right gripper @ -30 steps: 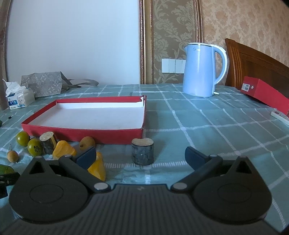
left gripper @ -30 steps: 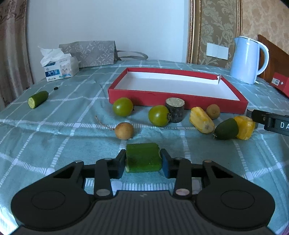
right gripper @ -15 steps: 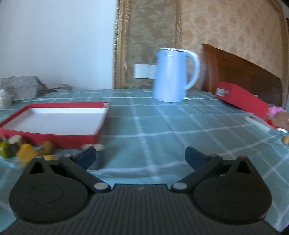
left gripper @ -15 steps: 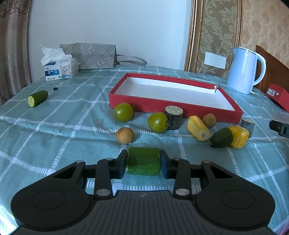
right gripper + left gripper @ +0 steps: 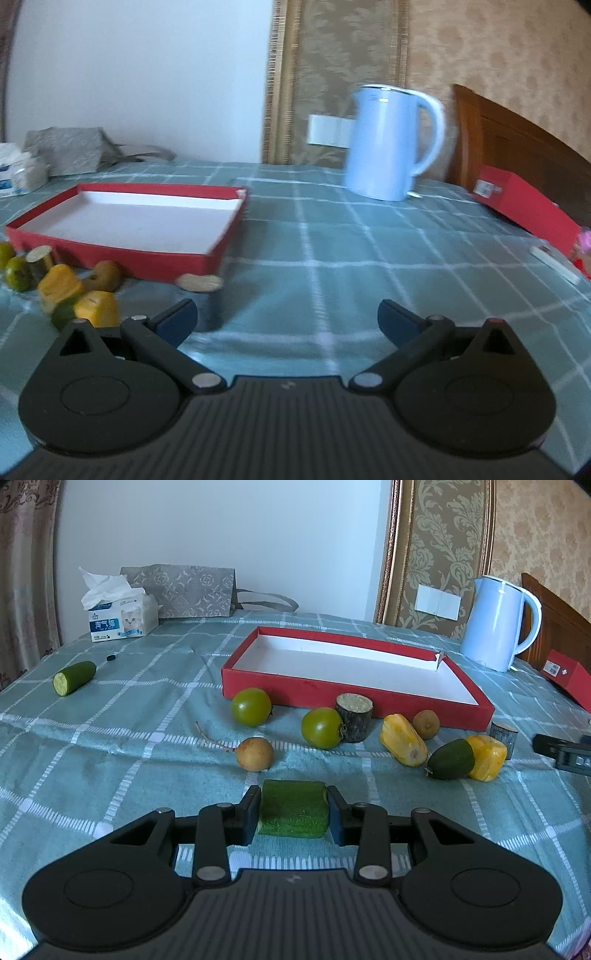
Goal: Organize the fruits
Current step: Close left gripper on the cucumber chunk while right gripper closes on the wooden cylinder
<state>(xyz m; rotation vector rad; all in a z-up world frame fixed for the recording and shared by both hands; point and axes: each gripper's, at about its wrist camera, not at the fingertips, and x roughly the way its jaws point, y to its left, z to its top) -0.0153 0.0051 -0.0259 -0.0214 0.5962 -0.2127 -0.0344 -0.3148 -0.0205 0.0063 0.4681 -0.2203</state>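
- Now the left gripper (image 5: 293, 812) stays clamped on the cucumber chunk (image 5: 293, 808), one pad on each cut end, just as a second ago; it hangs close over the cloth (image 5: 110, 760).
- Over on the other side, the right gripper (image 5: 287, 317) has swung away: a second ago a wood stub stood between its fingers, now only bare cloth lies there, and its jaws stand wide apart, holding nothing.
- That view is smeared with motion, so the small things at its left edge are hard to tell.
- Just past the chunk sits a brown longan (image 5: 255, 754) with its stem, apart from the fingers.
- Next row: two green tomatoes (image 5: 251, 706), the right one touching a wood stub (image 5: 354, 717); then a yellow piece (image 5: 403, 744), a second longan (image 5: 426, 724), and a dark green fruit (image 5: 451, 759) pressed against another yellow piece (image 5: 487, 752).
- A second stub (image 5: 503, 734) stands just beside that yellow piece, and the right gripper's black finger pokes in from the right edge.
- Behind them lies the red tray (image 5: 280, 692), white inside, nothing in it; the fruits crowd its near wall.
- Open room: a wide bare stretch of cloth left of the gripper, and more to the right of the tray toward the kettle (image 5: 496, 622).
- Far left, a cucumber end (image 5: 74, 672) lies well apart from the rest.
- At the back, a tissue box (image 5: 120, 618) and a grey bag (image 5: 184, 590) sit by the white wall; a red box (image 5: 569, 675) is at the right edge.
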